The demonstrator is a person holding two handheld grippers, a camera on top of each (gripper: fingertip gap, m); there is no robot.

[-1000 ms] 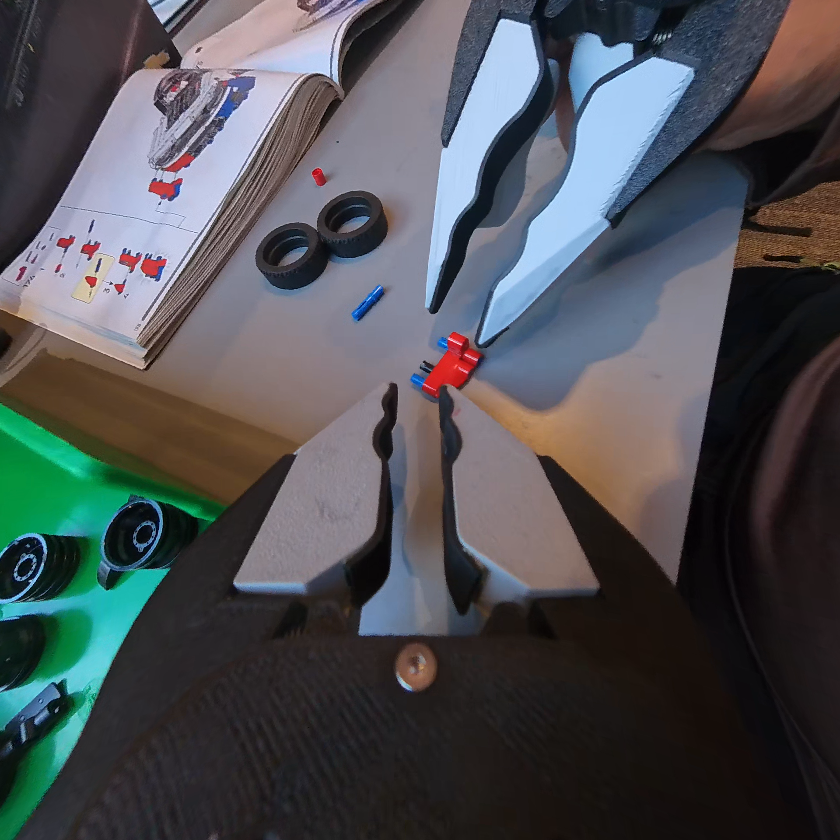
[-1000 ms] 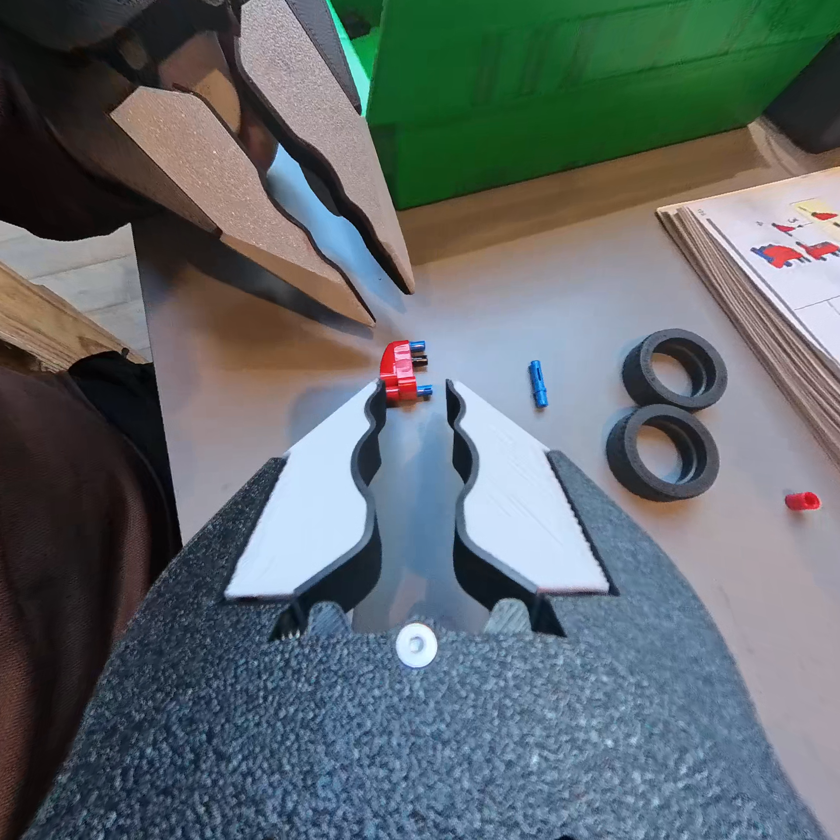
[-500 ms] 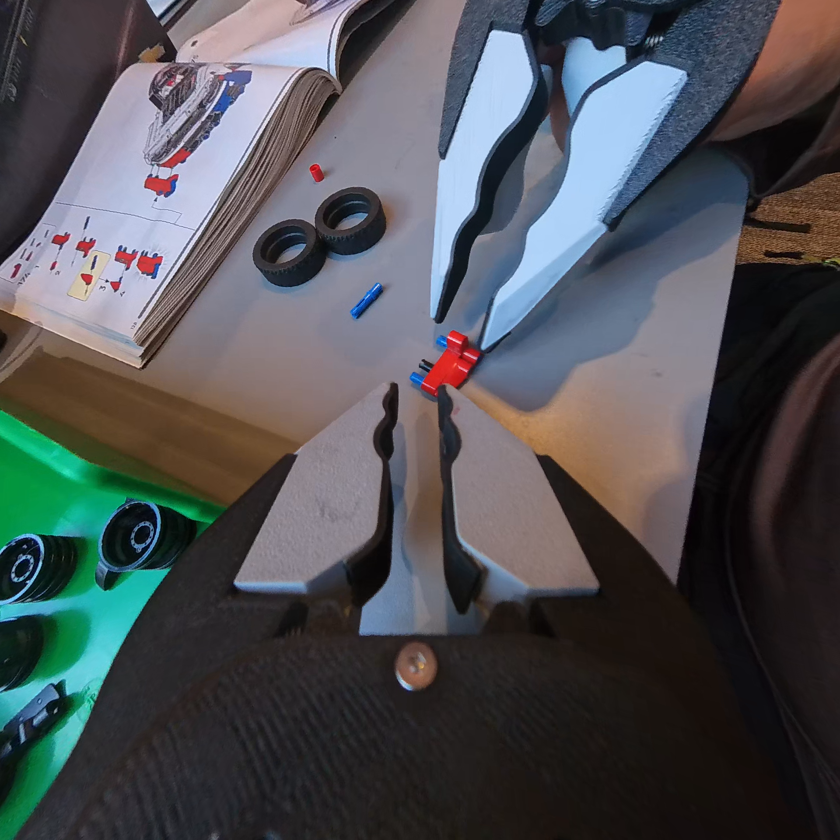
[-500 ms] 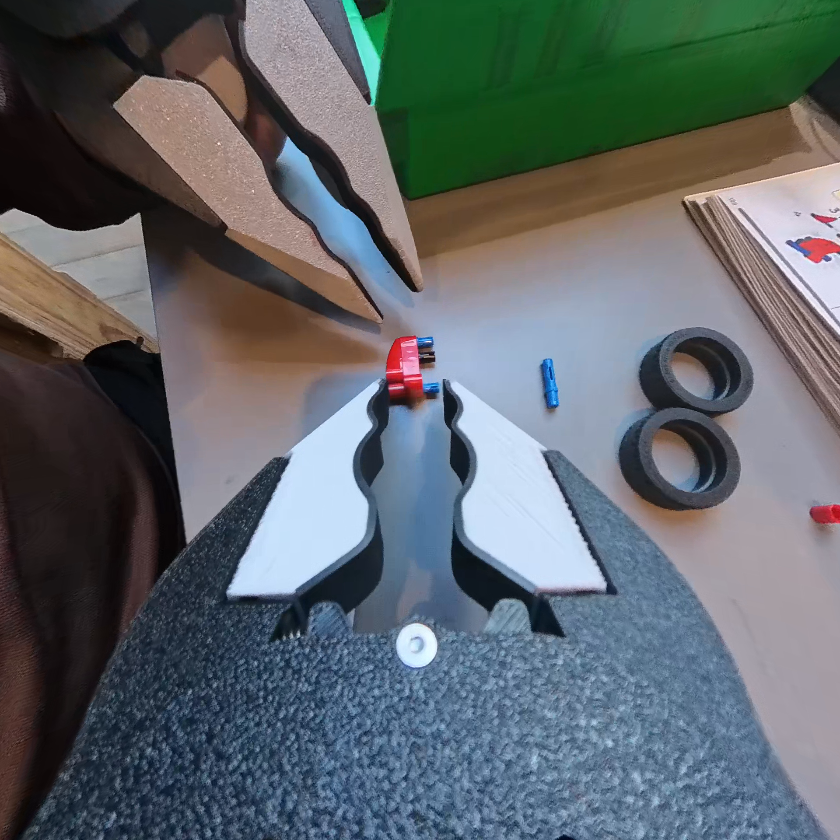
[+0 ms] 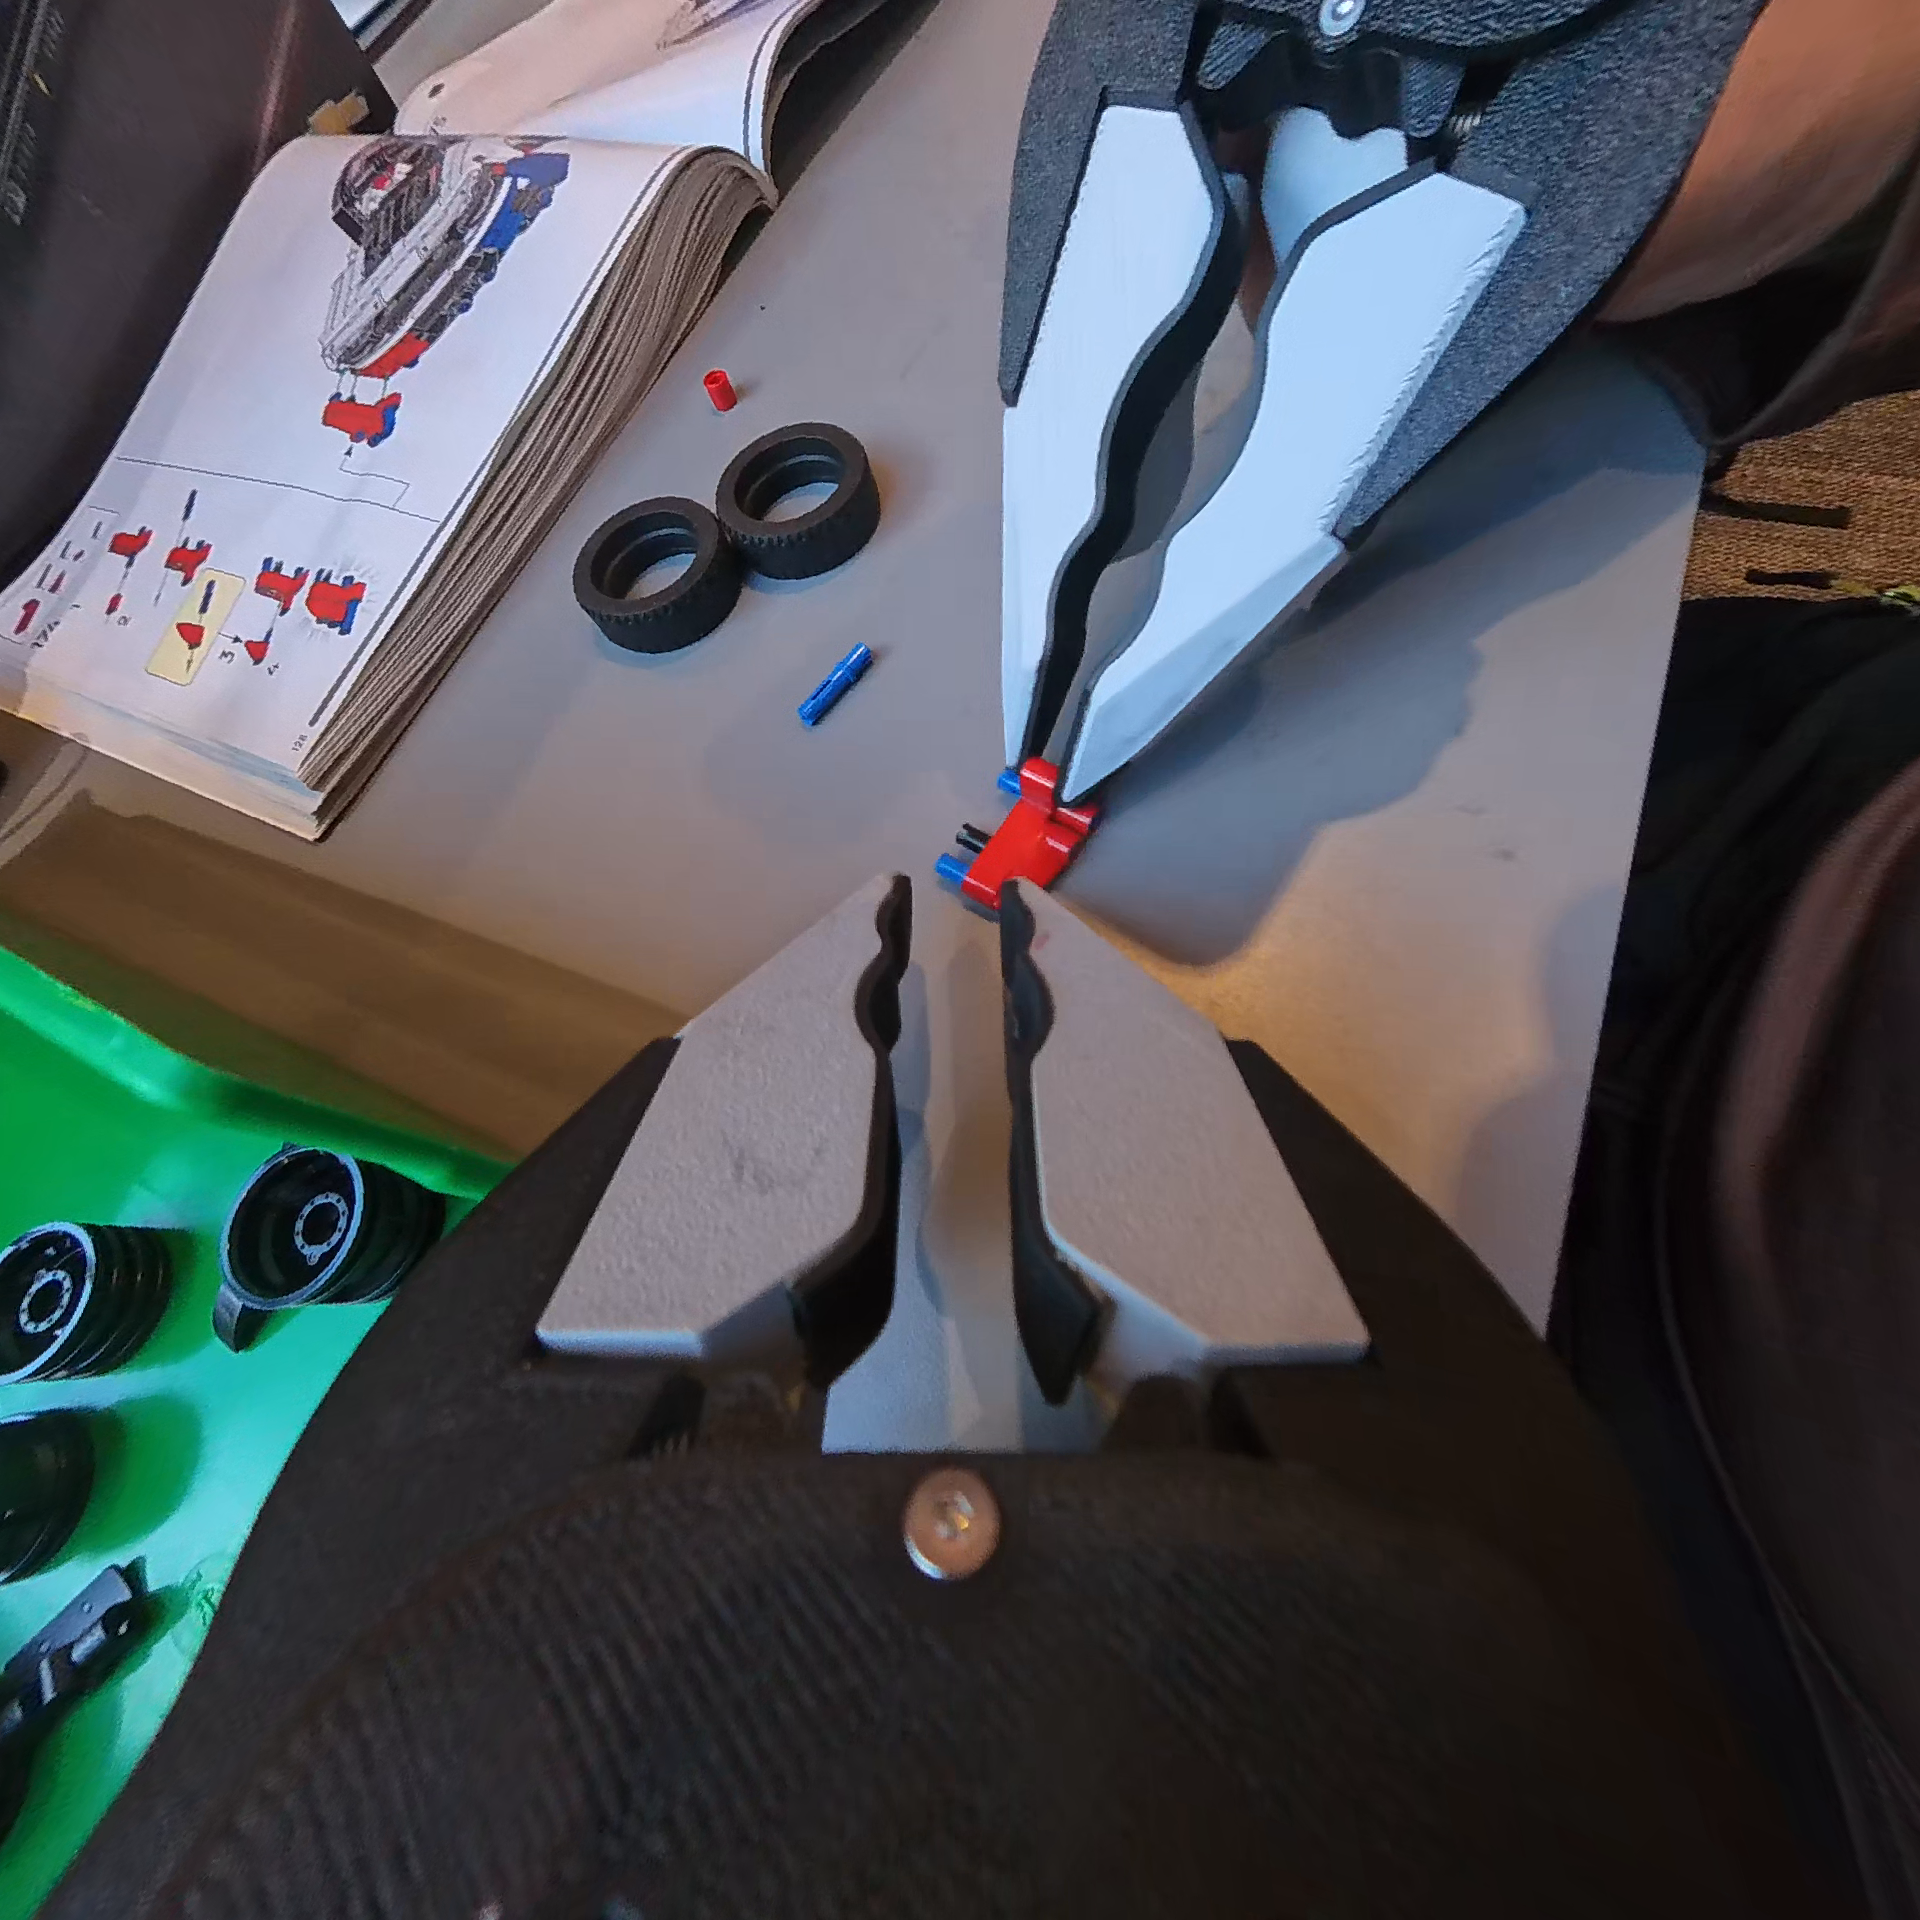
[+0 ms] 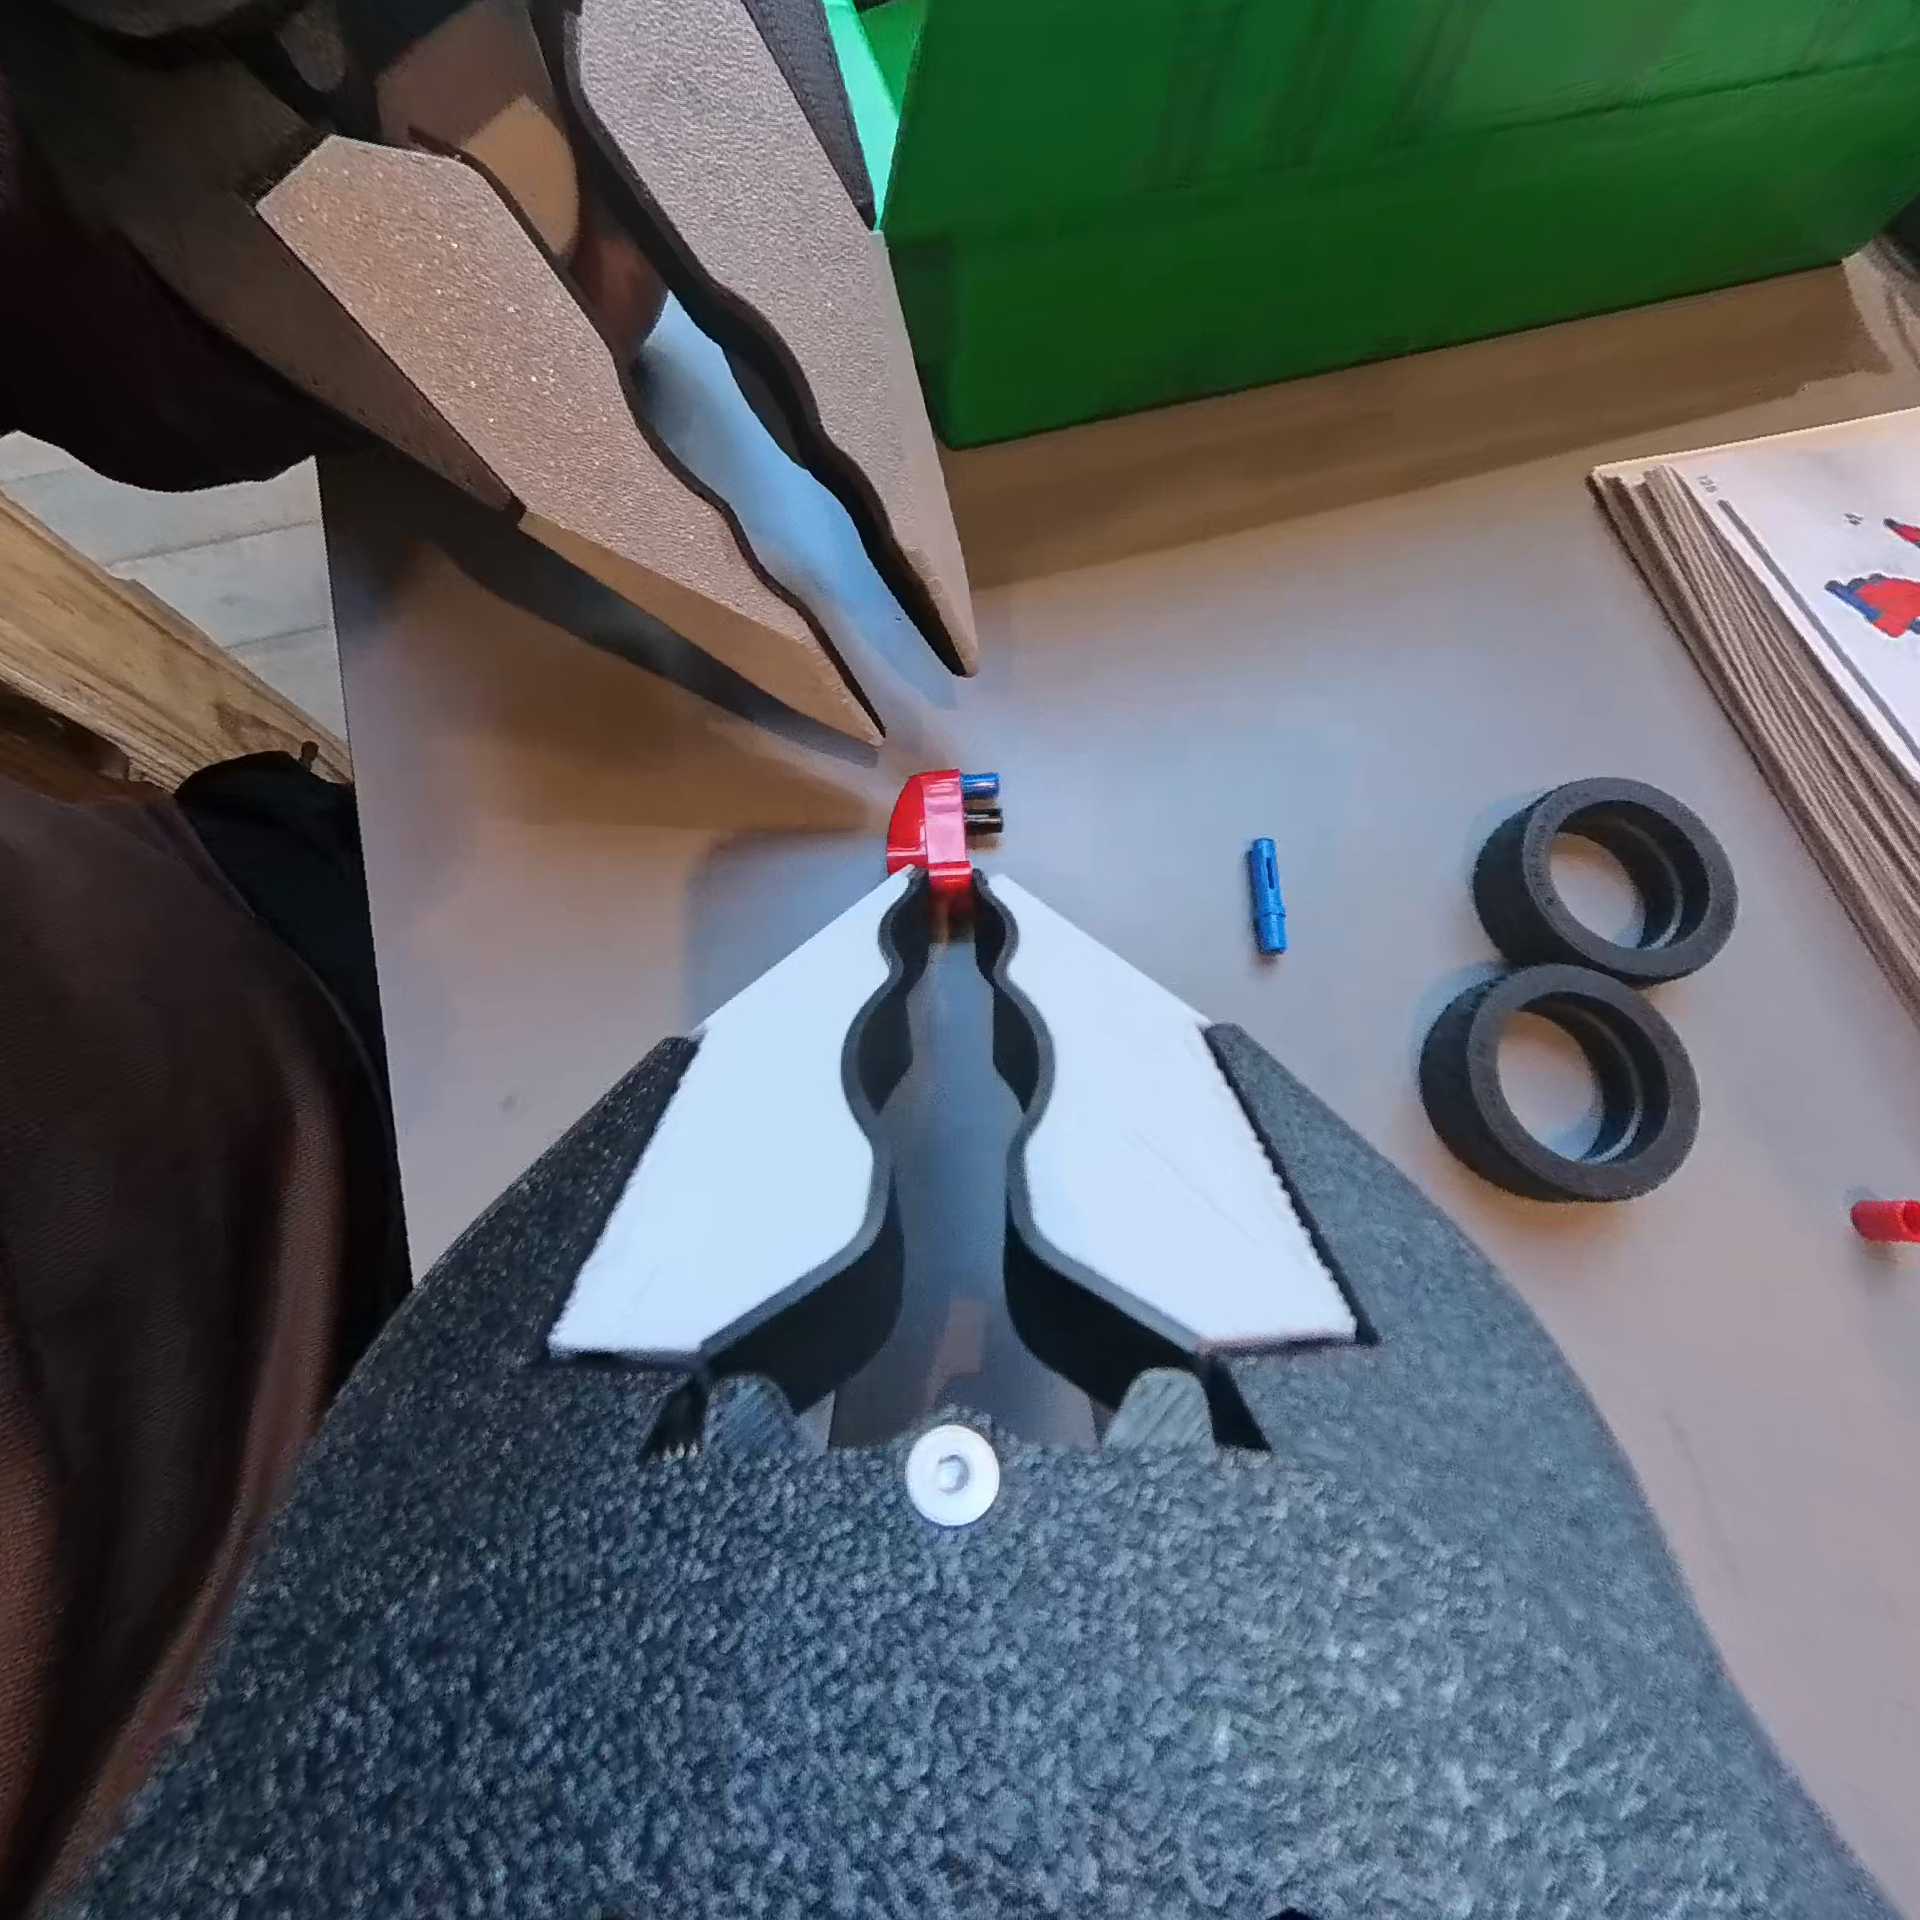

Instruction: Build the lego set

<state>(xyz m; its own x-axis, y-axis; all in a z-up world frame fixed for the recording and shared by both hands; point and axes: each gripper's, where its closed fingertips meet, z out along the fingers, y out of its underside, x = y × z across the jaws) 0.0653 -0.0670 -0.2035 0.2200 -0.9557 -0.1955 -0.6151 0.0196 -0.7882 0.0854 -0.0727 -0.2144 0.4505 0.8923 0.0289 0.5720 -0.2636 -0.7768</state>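
A small red lego piece [image 5: 1023, 842] with blue and black pins stuck in it lies on the grey table [image 5: 1351, 935]. My right gripper [image 6: 948, 881] has closed its white fingers on the near end of this red piece [image 6: 930, 826]; it also shows in the left wrist view [image 5: 1049, 779]. My left gripper [image 5: 954, 894] is open and empty, its tips just short of the piece's other end, and it shows in the right wrist view [image 6: 923, 704] too. A loose blue pin [image 5: 834, 684] lies to the side.
Two black tyres [image 5: 649, 574] [image 5: 798, 501] and a tiny red bush [image 5: 719, 390] lie beside the open instruction book [image 5: 312, 447]. A green bin [image 5: 104, 1143] with black wheels [image 5: 312, 1236] stands past the table edge. A person's dark clothing borders the table. The tiny red bush [image 5: 719, 390] is about equally far from each gripper, around 20 cm.
My right gripper has moved forward onto the red piece and closed its fingers on it. My left gripper has stayed open in place.
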